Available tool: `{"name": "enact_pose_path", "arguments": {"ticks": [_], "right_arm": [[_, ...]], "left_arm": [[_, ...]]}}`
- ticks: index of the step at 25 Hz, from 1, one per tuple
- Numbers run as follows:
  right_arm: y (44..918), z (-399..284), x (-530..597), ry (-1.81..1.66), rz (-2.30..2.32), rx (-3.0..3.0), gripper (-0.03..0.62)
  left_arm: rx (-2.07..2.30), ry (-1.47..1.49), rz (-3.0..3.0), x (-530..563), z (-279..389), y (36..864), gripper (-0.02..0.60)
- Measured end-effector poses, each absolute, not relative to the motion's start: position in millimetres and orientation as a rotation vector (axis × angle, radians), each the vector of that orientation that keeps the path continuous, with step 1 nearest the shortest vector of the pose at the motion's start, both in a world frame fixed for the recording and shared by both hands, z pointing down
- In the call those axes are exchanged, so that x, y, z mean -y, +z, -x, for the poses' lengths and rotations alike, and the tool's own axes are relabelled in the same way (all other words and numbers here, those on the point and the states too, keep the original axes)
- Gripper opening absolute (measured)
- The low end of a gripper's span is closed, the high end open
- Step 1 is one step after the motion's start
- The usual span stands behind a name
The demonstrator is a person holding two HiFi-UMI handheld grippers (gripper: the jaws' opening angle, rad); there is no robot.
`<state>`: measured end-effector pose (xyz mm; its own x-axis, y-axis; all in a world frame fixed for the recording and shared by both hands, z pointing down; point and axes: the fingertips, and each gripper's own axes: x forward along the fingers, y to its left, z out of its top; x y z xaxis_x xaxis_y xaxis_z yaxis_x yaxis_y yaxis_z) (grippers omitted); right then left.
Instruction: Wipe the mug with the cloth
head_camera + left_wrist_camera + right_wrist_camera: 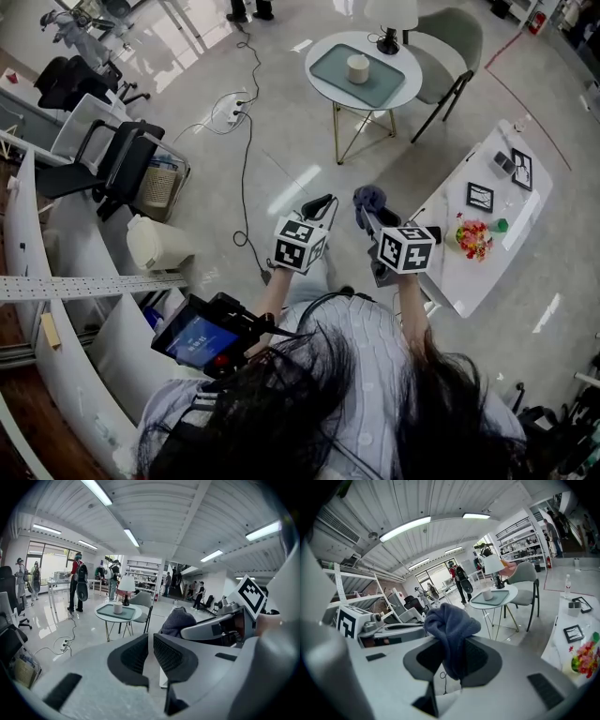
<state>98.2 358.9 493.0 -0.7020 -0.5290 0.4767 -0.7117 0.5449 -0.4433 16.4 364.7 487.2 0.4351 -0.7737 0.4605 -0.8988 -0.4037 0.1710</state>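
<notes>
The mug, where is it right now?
In the head view, the mug stands on a tray on the round table, top centre, beside a lamp.

Cut by the head view's top edge: the lamp (390,14), only lower shade and base left; likewise a standing person (249,9), only shoes and shins. Too small there to tell any handle on the mug (358,68). Largely hidden behind its marker cube (300,244): the left gripper (320,207). In the right gripper view, buried in the right gripper (453,660): the lower folds of the cloth (450,625), with the pads (480,658) partly covered. Too small to name: the green thing (500,225) beside the flowers (473,239) on the white table (469,272). Under hair (309,403): the wearer's shoulders.
</notes>
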Motion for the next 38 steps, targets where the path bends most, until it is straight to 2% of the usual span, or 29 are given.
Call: {"name": "enact_pose_path", "arguments": {"ticks": [23, 38], "right_arm": [[496.7, 10.5, -195.3, 0.975, -1.179, 2.371, 0.098], [503.8, 29.6, -149.8, 0.995, -1.25, 2.316, 0.098]], "left_arm": [[1.204, 0.496, -2.429, -174.9, 89.5, 485.5, 0.048], [1.123, 0.487, -2.443, -126.6, 113.4, 497.2, 0.048]]}}
